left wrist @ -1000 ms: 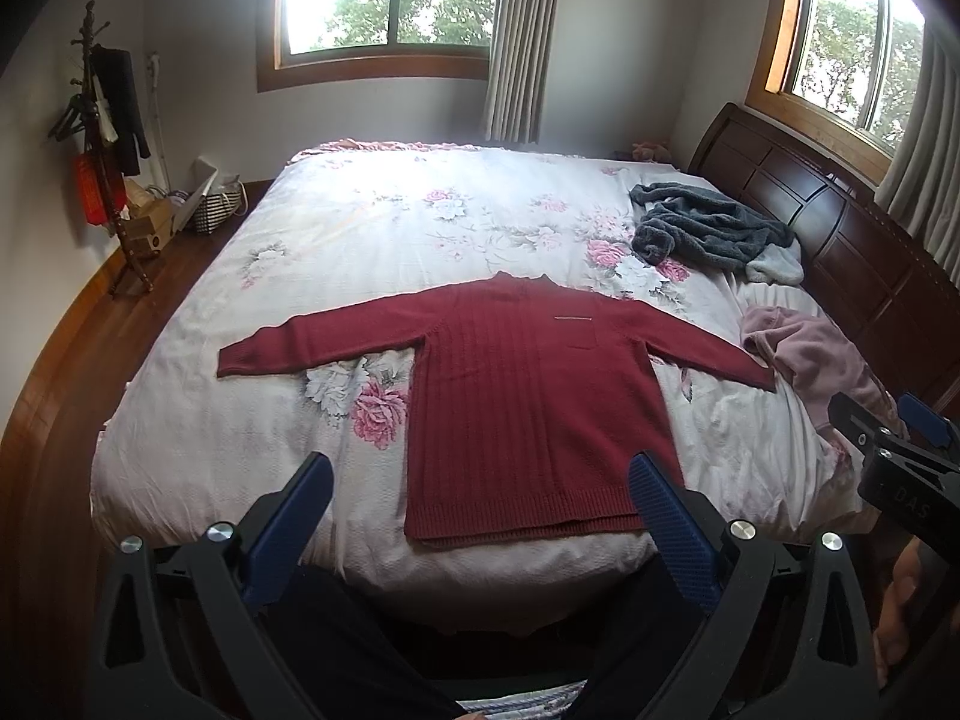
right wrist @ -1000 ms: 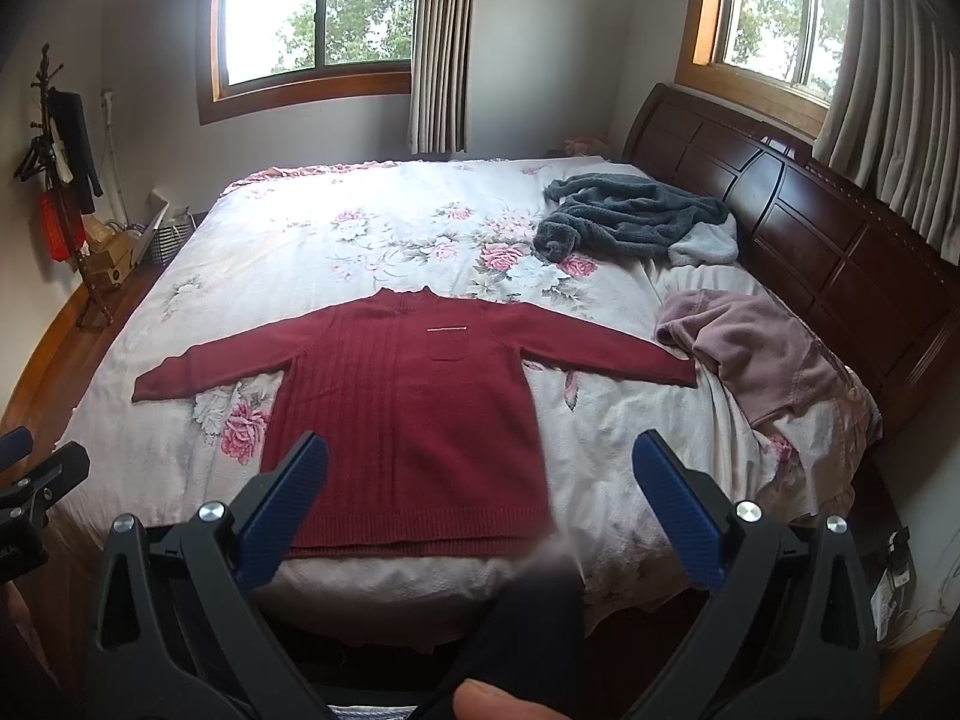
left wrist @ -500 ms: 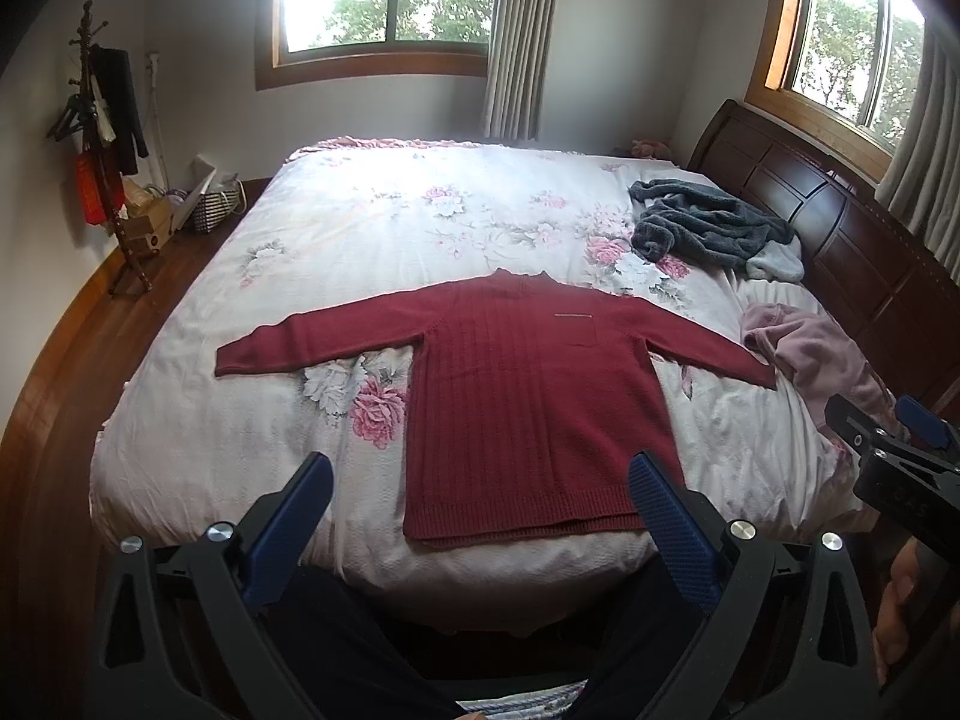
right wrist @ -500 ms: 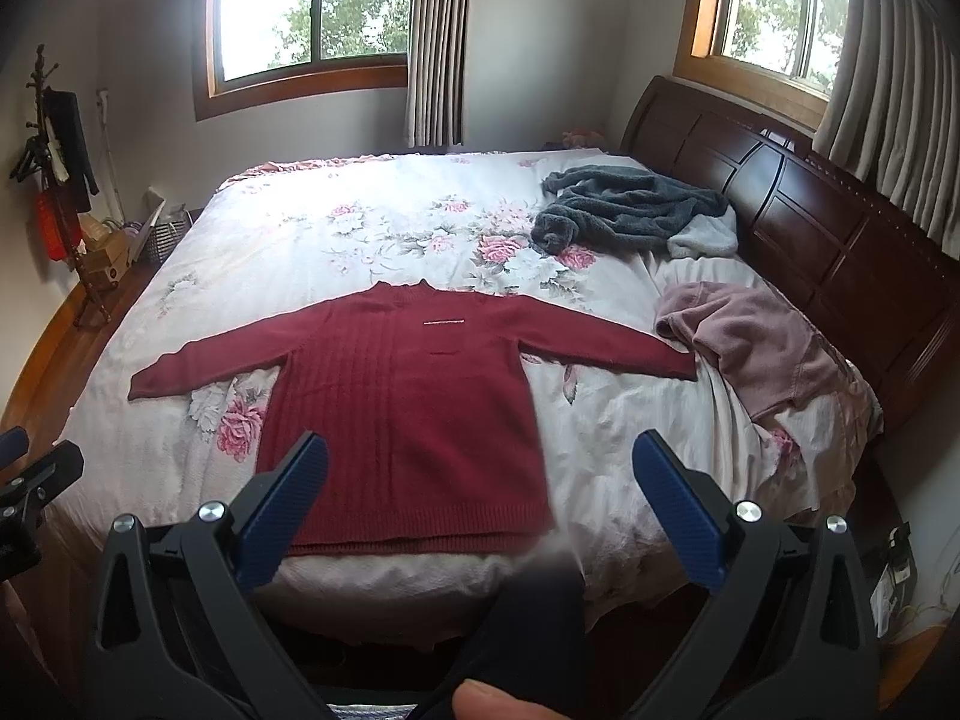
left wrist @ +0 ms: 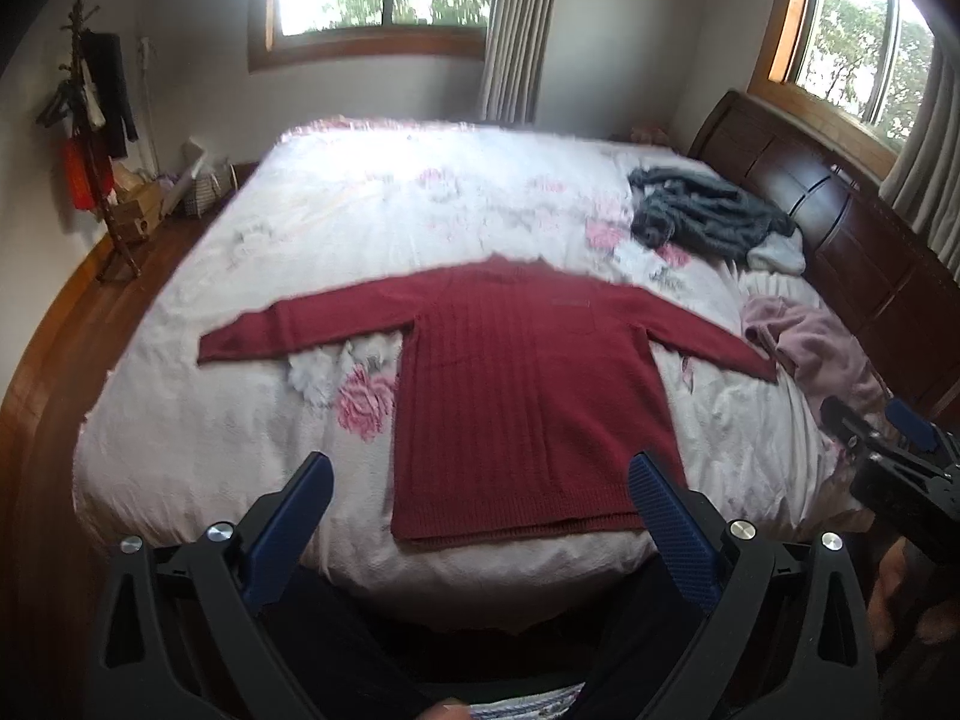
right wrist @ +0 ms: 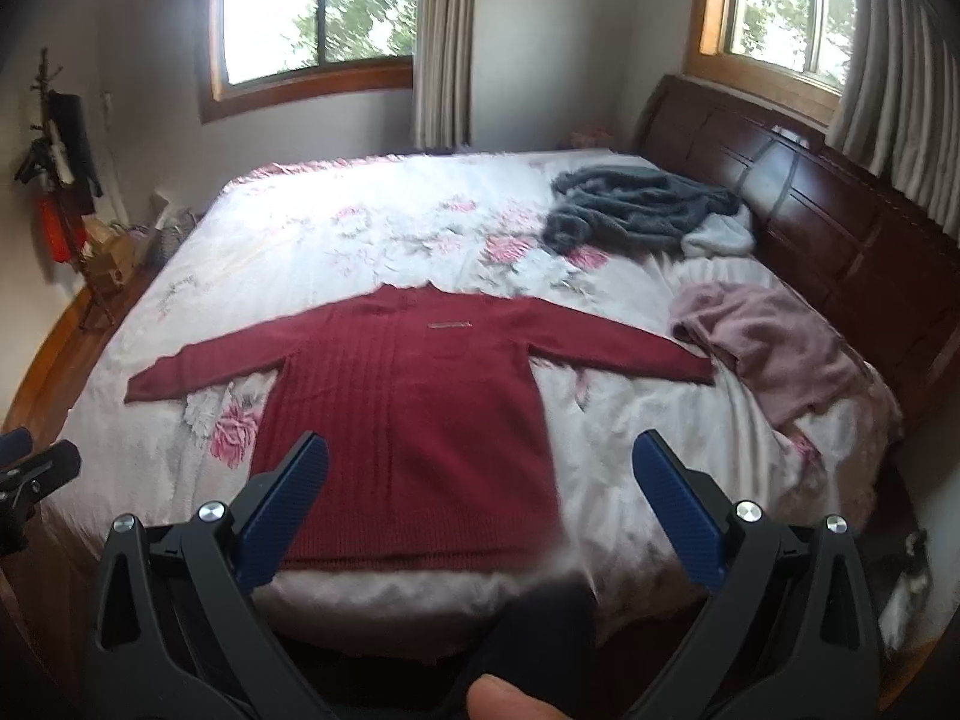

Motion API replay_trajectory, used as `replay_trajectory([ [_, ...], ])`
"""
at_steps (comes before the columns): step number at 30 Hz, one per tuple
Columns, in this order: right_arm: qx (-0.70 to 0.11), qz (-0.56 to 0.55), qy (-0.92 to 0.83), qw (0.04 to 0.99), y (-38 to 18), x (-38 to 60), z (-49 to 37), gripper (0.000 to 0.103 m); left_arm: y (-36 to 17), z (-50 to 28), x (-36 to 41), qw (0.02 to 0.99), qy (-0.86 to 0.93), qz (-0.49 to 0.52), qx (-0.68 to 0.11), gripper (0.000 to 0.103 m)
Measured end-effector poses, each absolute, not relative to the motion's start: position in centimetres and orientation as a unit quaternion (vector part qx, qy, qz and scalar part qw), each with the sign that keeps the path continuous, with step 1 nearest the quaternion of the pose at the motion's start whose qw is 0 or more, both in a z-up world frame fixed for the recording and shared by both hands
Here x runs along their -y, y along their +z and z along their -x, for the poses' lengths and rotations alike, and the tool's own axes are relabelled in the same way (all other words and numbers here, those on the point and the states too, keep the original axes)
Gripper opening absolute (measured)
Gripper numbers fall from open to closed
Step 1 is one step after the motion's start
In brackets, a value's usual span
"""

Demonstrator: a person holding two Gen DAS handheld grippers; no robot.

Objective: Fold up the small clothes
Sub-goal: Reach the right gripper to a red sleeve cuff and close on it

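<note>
Both tools hung spread wide and empty, the left tool [left wrist: 480, 498] and the right tool [right wrist: 480, 480] short of the red sweater's [right wrist: 408, 414] hem. It lay flat, sleeves out, on the bed [right wrist: 336, 240]. Folding hadn't begun; next probably meant pinching a sleeve.

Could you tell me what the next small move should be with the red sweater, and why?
Probably bring the left gripper forward and down to the end of the left sleeve, to fold it in over the body. The red sweater lies flat and unfolded on the bed, both sleeves spread wide, and both grippers hang open and empty short of the hem, the right gripper included.
</note>
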State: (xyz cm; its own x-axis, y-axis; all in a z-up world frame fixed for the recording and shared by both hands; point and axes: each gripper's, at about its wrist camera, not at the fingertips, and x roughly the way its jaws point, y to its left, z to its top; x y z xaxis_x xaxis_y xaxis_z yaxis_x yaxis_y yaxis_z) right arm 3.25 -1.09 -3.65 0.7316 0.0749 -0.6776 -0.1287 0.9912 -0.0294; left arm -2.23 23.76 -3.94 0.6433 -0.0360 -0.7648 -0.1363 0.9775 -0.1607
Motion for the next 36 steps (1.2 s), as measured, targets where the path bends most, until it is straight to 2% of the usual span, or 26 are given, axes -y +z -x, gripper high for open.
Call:
replay_trajectory([
  [5, -0.431, -0.055, 0.087, 0.896, -8.5, 5.2, -8.5, 0.100, -6.7, 1.6, -24.2, 0.922, -0.052, 0.149, -0.353, 0.099],
  [7, -0.456, -0.117, 0.092, 0.878, -11.0, 8.1, -10.9, 0.099, -7.6, 0.7, -24.0, 0.921, -0.057, 0.137, -0.361, 0.099],
  [9, -0.476, -0.178, 0.076, 0.858, -13.7, 11.4, -13.4, 0.086, -8.4, -0.3, -23.5, 0.919, -0.065, 0.130, -0.367, 0.099],
  [10, -0.485, -0.195, 0.074, 0.849, -14.6, 12.5, -14.2, 0.070, -9.0, -0.8, -23.2, 0.917, -0.063, 0.125, -0.373, 0.099],
  [11, -0.498, -0.224, 0.072, 0.835, -16.2, 14.0, -15.6, 0.061, -9.1, -1.3, -23.1, 0.916, -0.062, 0.124, -0.377, 0.099],
  [17, -0.512, -0.392, 0.040, 0.763, -24.2, 23.0, -21.6, 0.044, -11.2, -4.2, -23.5, 0.889, -0.080, 0.173, -0.416, 0.099],
  [25, -0.419, -0.580, 0.028, 0.698, -31.9, 35.9, -29.4, 0.041, -14.4, -8.2, -22.4, 0.871, -0.080, 0.183, -0.449, 0.099],
  [31, -0.356, -0.624, -0.041, 0.694, -36.0, 44.4, -34.8, 0.039, -16.5, -11.4, -21.3, 0.859, -0.067, 0.180, -0.475, 0.099],
  [36, -0.349, -0.641, -0.082, 0.679, -39.8, 48.2, -38.6, 0.039, -18.5, -13.8, -20.2, 0.847, -0.063, 0.176, -0.498, 0.099],
])
